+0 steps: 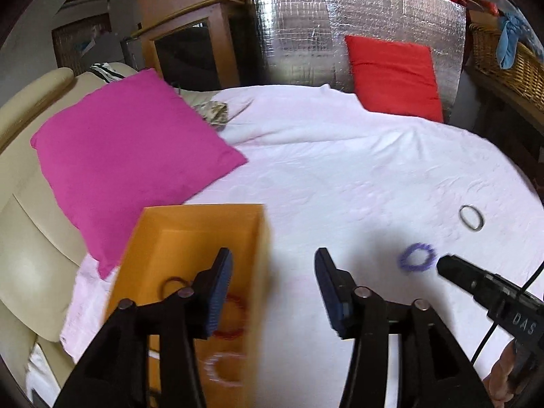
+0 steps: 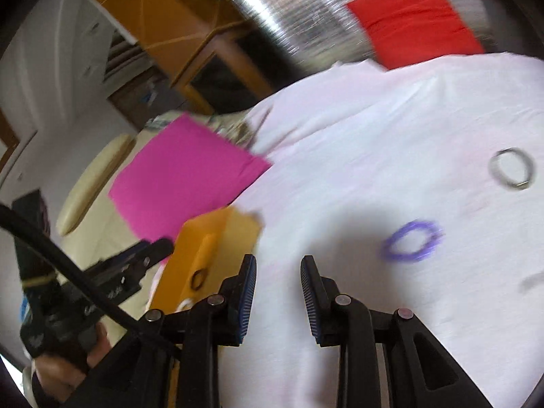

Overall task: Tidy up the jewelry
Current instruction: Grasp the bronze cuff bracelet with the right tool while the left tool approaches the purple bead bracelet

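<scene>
The left tongs (image 1: 273, 285) stand spread with nothing between them, above the near edge of the orange box (image 1: 190, 238). The right tongs (image 2: 278, 292) stand part spread and empty, just right of the box.

Progress: judged partly done. Inside the box lie a dark ring (image 1: 173, 284), a red bracelet (image 1: 234, 316) and a pale beaded bracelet (image 1: 224, 367). Still outside, right of the box, lie a purple bracelet (image 1: 417, 256) and, farther right, a metal bangle (image 1: 471, 217).

Surface: the box rests on a white sheet (image 1: 340, 170) over a bed. A pink cushion (image 1: 129, 156) lies behind the box; a red cushion (image 1: 394, 74) leans on a silver foil panel (image 1: 306, 27). A wooden cabinet (image 1: 190, 40) stands behind, and a wicker basket (image 1: 503, 57) far right.
</scene>
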`<state>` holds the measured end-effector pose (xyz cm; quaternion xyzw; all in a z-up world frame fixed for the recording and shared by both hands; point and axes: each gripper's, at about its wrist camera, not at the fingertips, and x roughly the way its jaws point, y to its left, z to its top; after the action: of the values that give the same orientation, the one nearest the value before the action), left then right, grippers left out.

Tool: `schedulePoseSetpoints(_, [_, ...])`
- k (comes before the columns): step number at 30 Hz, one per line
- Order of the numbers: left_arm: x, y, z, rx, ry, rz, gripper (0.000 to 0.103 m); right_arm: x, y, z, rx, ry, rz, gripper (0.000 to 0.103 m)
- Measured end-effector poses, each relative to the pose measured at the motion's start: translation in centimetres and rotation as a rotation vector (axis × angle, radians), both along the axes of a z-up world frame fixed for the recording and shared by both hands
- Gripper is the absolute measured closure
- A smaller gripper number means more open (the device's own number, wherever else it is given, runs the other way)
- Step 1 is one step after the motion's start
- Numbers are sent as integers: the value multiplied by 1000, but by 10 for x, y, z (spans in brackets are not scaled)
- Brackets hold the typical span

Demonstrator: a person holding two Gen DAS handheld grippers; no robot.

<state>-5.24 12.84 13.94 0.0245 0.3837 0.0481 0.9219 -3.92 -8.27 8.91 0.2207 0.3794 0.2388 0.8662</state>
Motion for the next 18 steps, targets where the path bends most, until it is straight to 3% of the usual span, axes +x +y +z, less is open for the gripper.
schedulePoseSetpoints(2, [4,-23,-3,-25,-3,0,35,4,-21,4,-6,-2,-48,73])
schedulePoseSetpoints(10, [26,-98,-52,-103,109,-73,34,10,-106,13,-26,17,-255,73])
schedulePoseSetpoints(18, [42,-119,-104,-47,244,-104,34,11,-145,7,-71,45,-324,69])
